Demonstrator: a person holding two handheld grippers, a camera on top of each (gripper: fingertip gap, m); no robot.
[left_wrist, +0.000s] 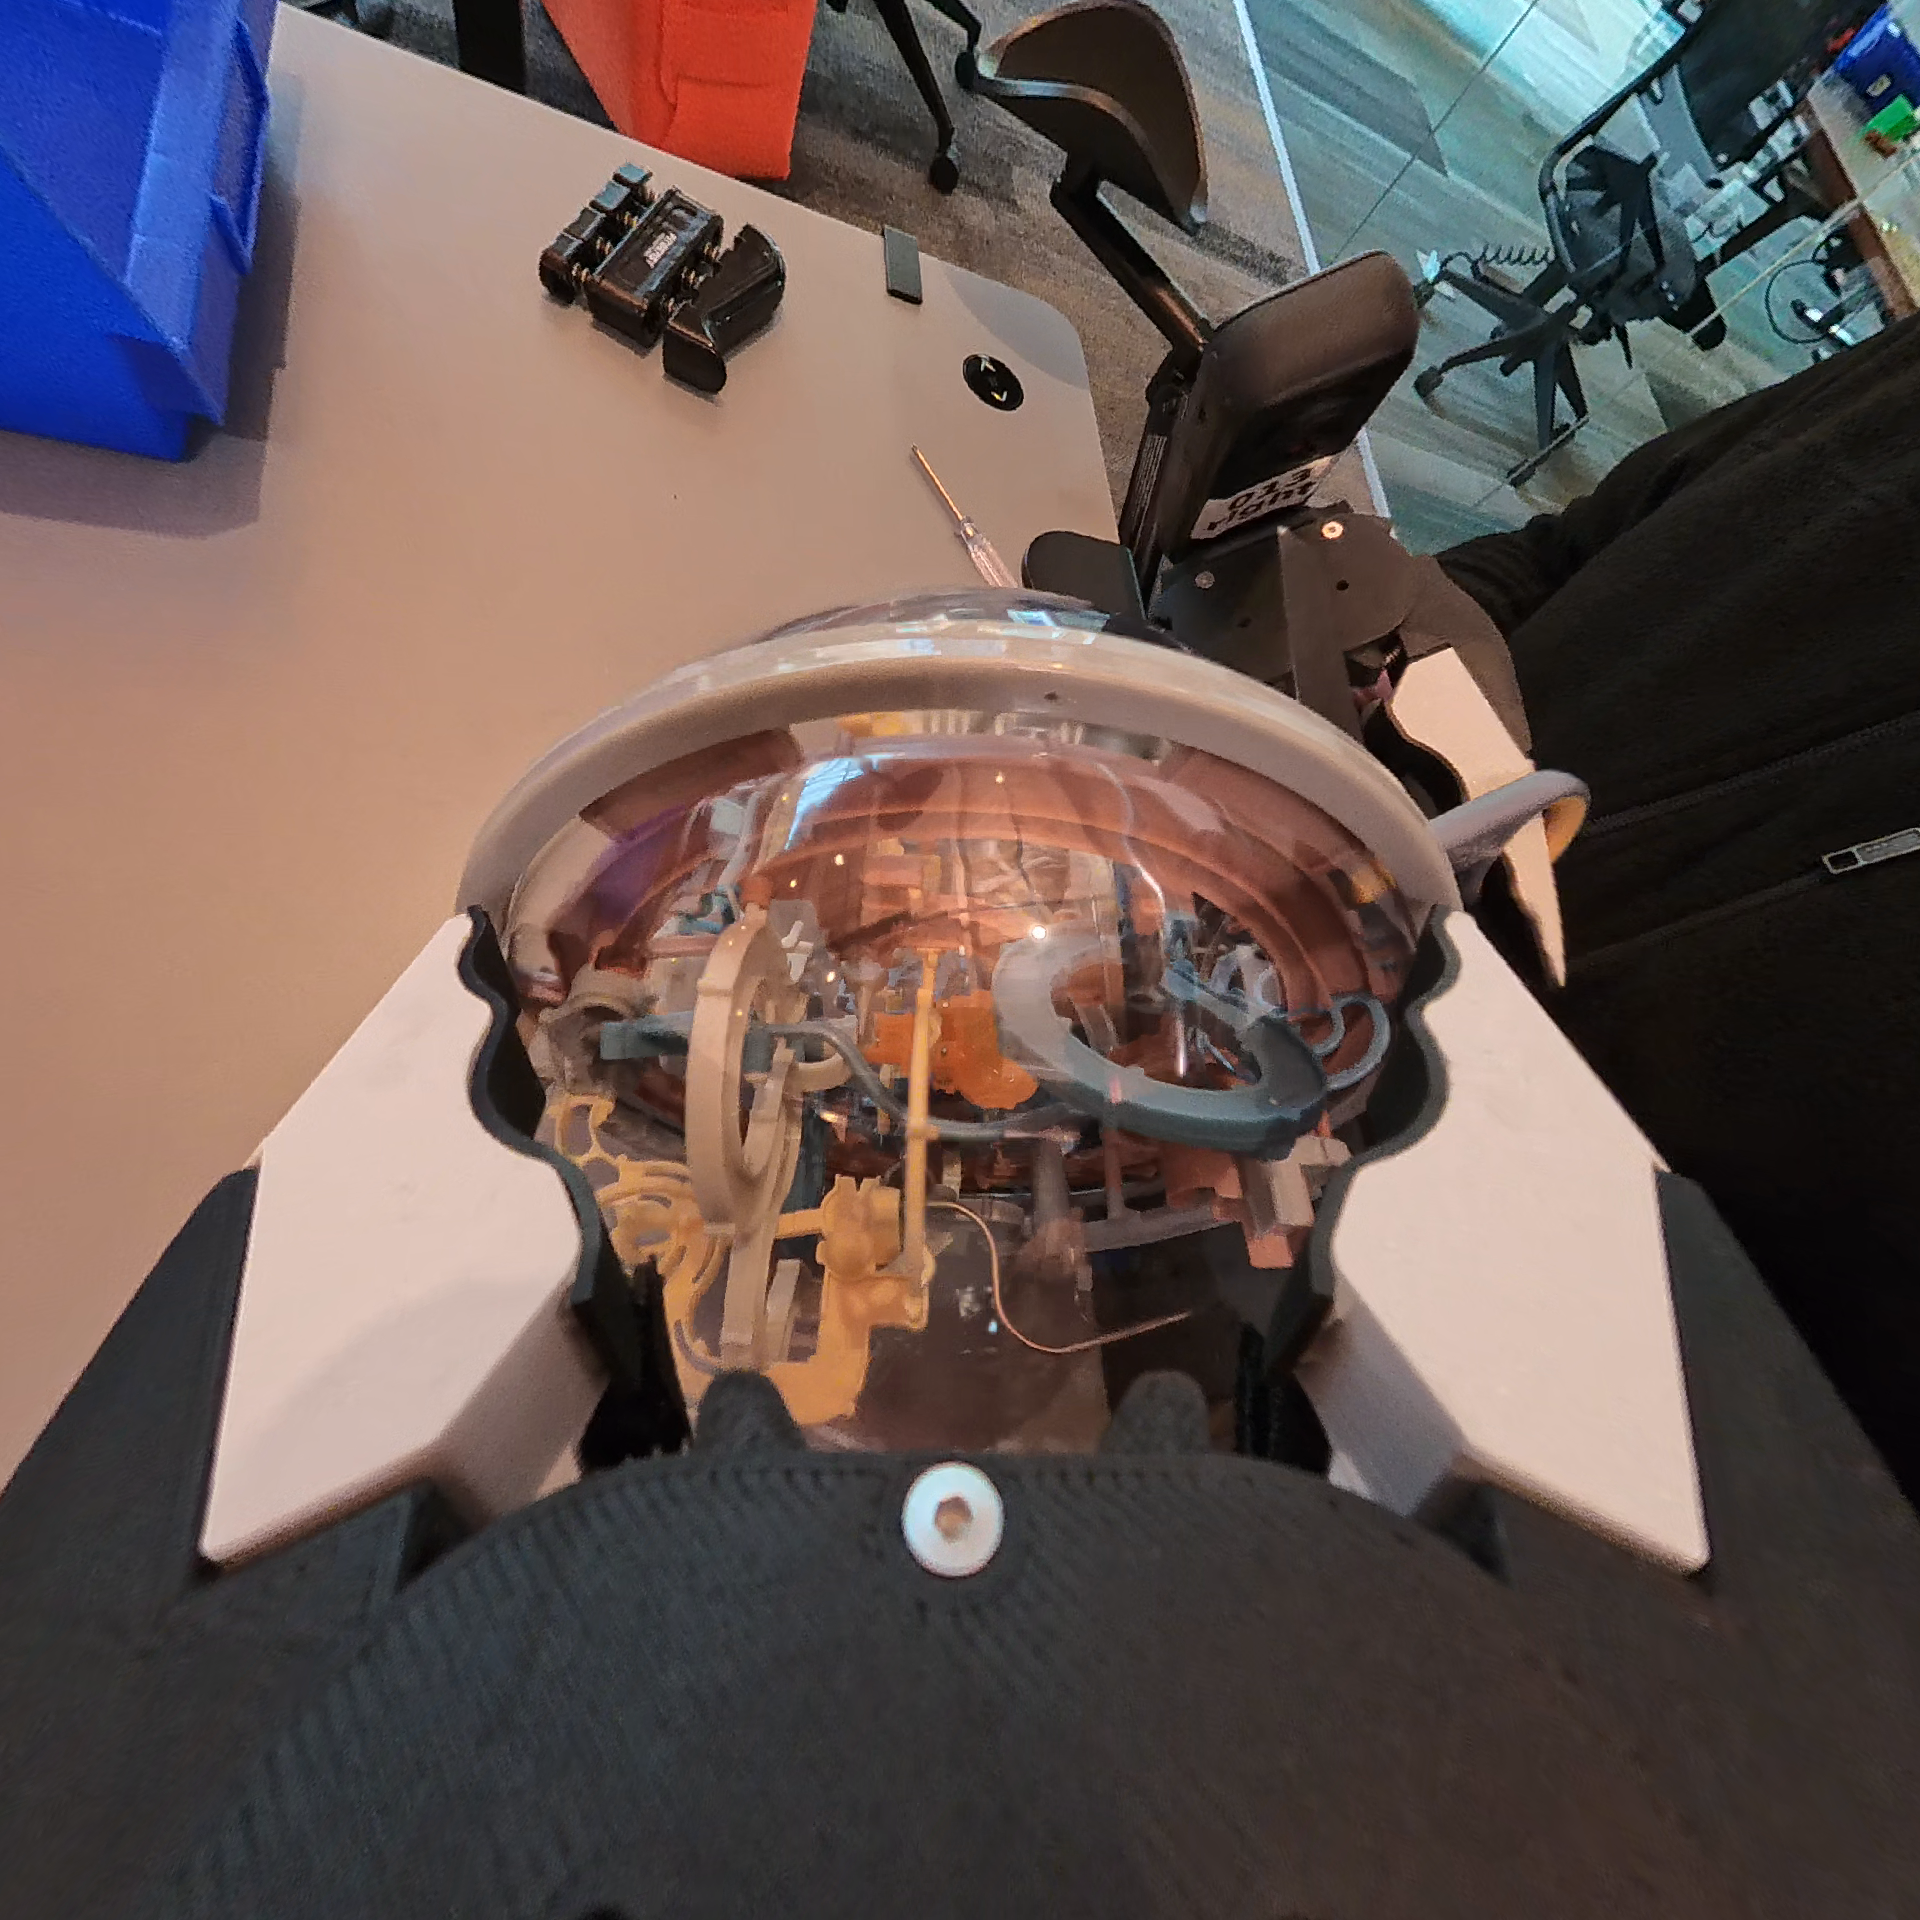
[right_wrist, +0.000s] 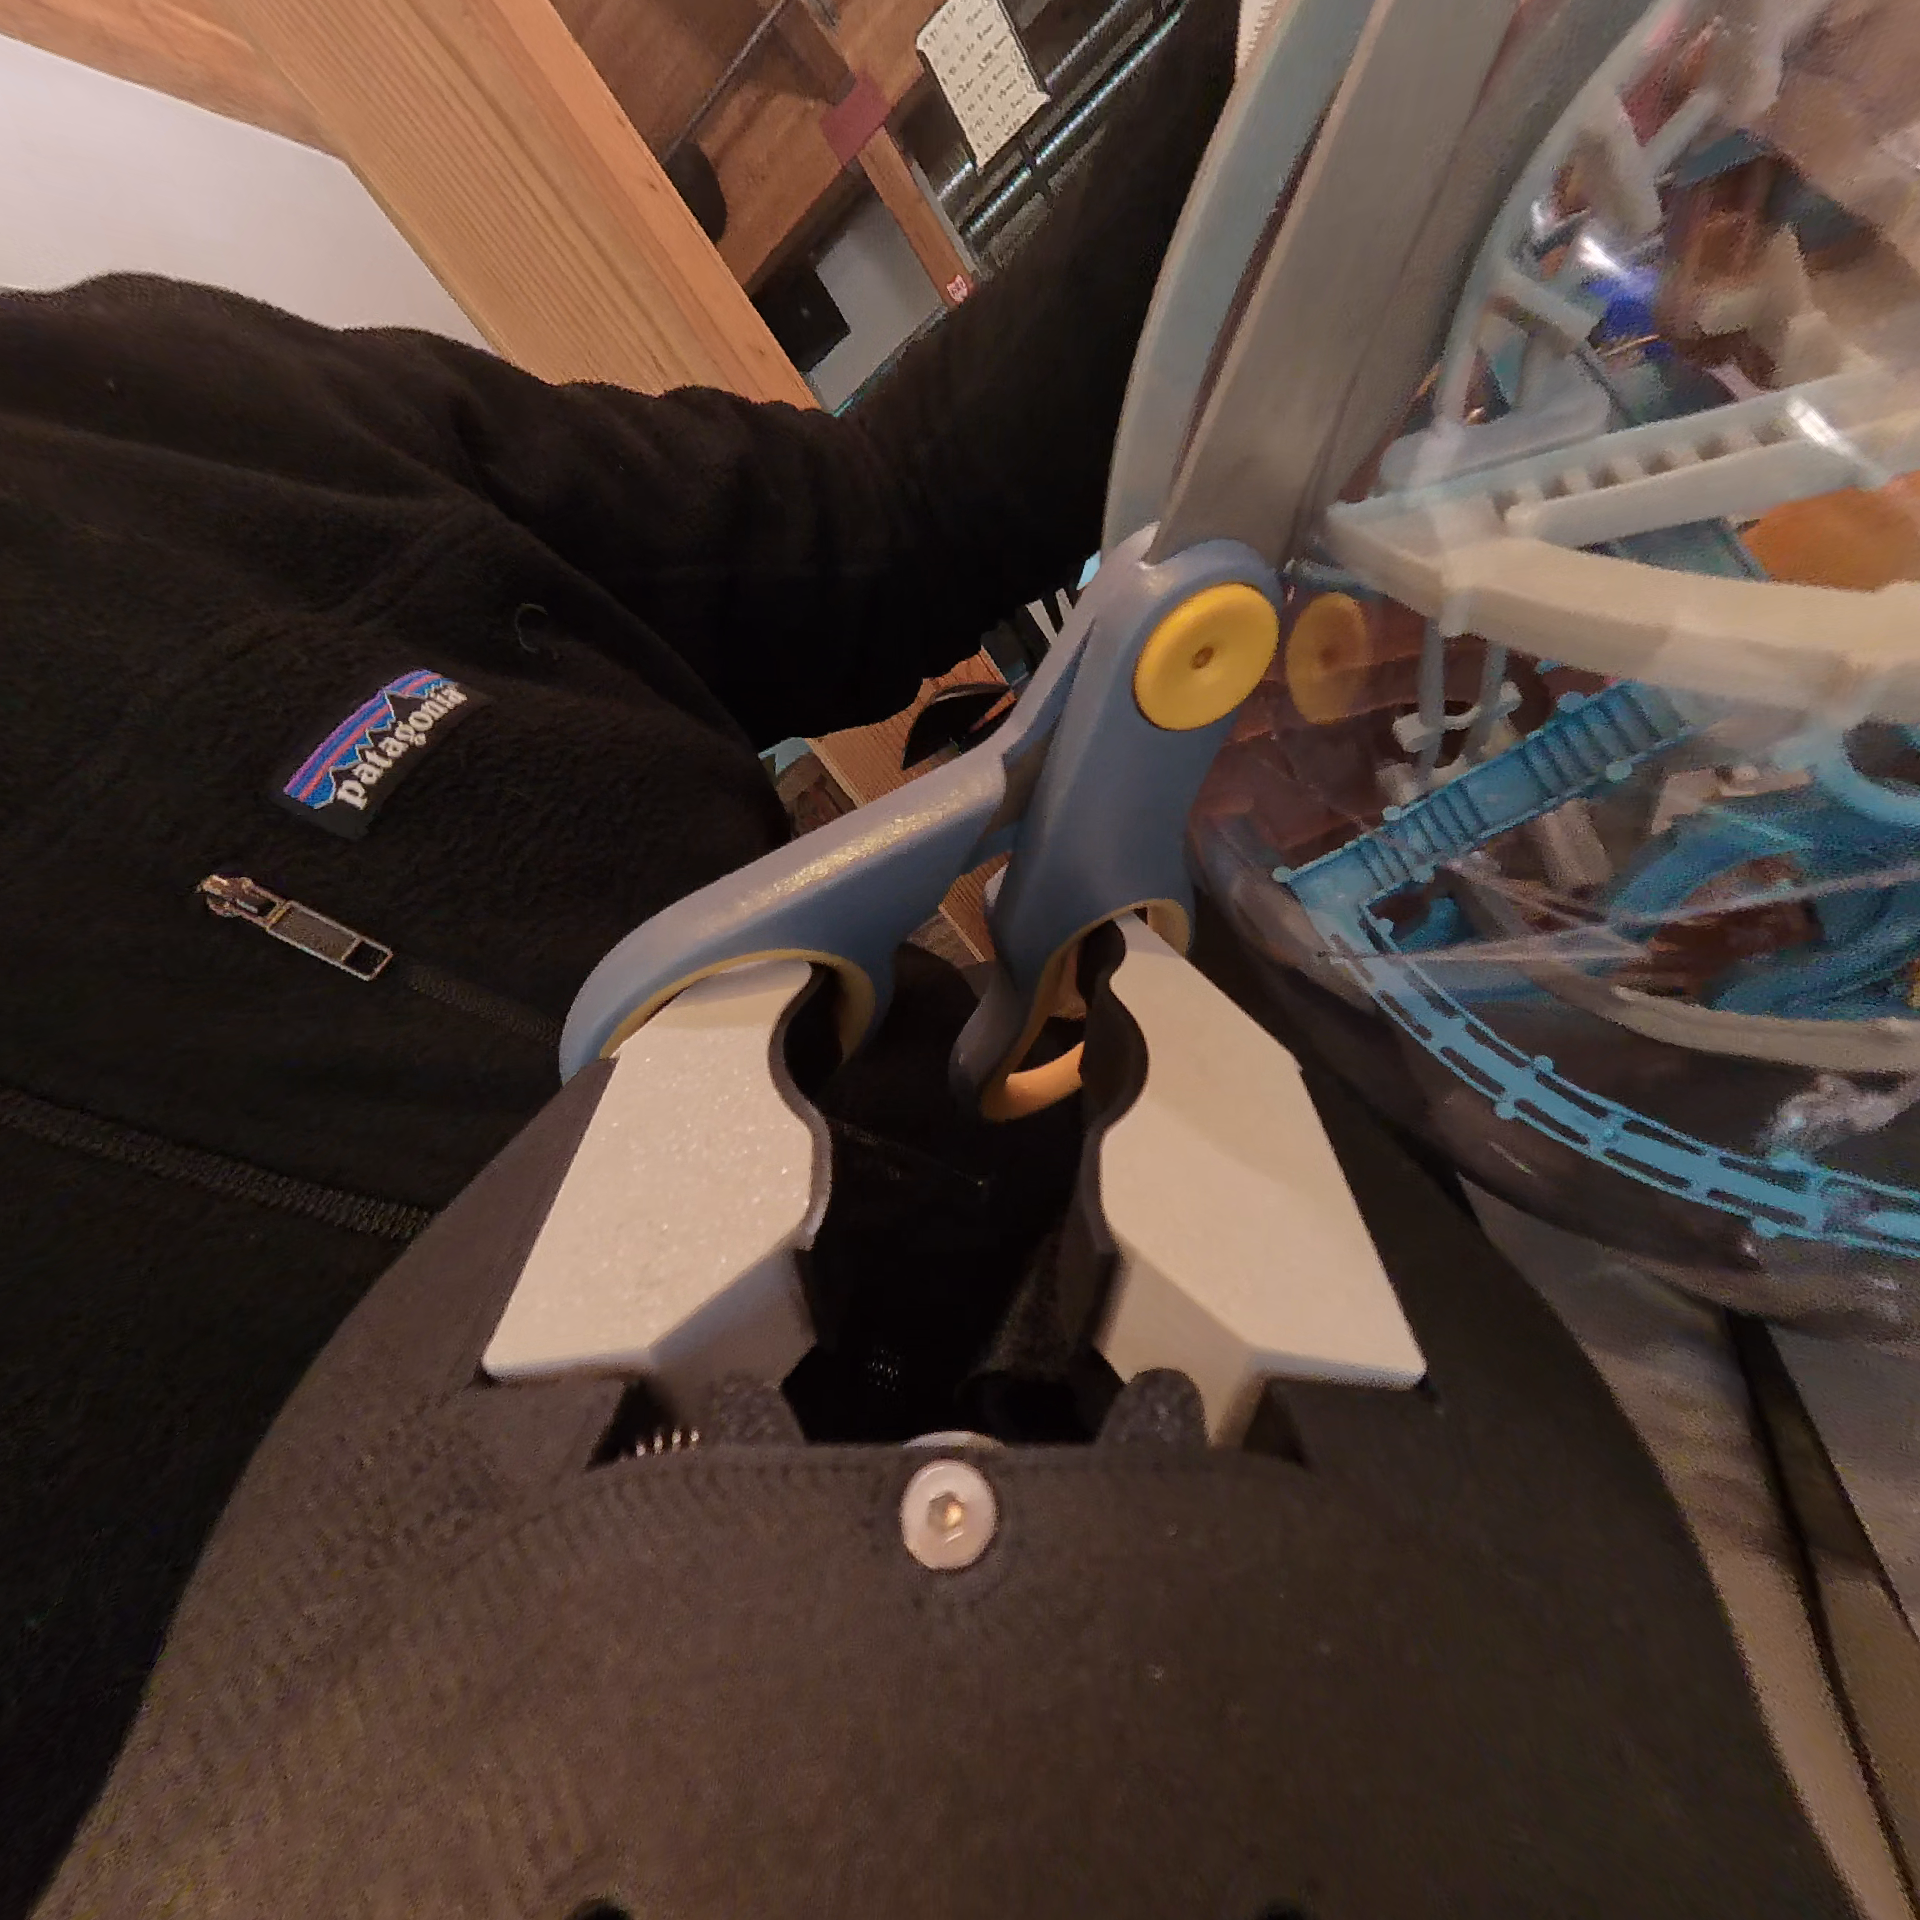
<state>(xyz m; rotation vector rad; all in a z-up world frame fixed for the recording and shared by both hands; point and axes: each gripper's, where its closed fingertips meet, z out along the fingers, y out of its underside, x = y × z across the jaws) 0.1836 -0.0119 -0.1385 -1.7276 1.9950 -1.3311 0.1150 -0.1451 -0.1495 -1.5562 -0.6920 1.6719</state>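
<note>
Filling most of the left wrist view, a clear plastic maze ball (left_wrist: 956, 1039) with a grey ring around its middle sits clamped between the pale fingers of the left gripper (left_wrist: 956, 1049), whose jaws are spread wide and press on the globe from both sides; it is held above the beige table (left_wrist: 312, 644), near the table's rounded edge. Inside the globe are tangled tracks in cream, orange, grey and blue. At the ball's right side a grey-blue handle (right_wrist: 997, 831) with a yellow round cap branches into two loops lined in yellow, joined to the grey ring. The right gripper (right_wrist: 951, 997) has its two pale fingers pushed into those loops, one finger in each, so the jaws stand partly apart and bear on the handle rather than closing on it; in the left wrist view this gripper (left_wrist: 1455, 727) shows just beyond the ball's rim. Close behind the handle is a person's black fleece jacket (right_wrist: 312, 623) with a chest zipper and a small sewn label. On the table past the ball lies a thin screwdriver (left_wrist: 956, 509), its handle end hidden by the globe. Farther off rest a black clip-like gadget with springs (left_wrist: 665, 275), a small dark block (left_wrist: 902, 263) and a blue plastic bin (left_wrist: 114, 218). Beyond the table edge stand office chairs (left_wrist: 1621, 208) on carpet.
</note>
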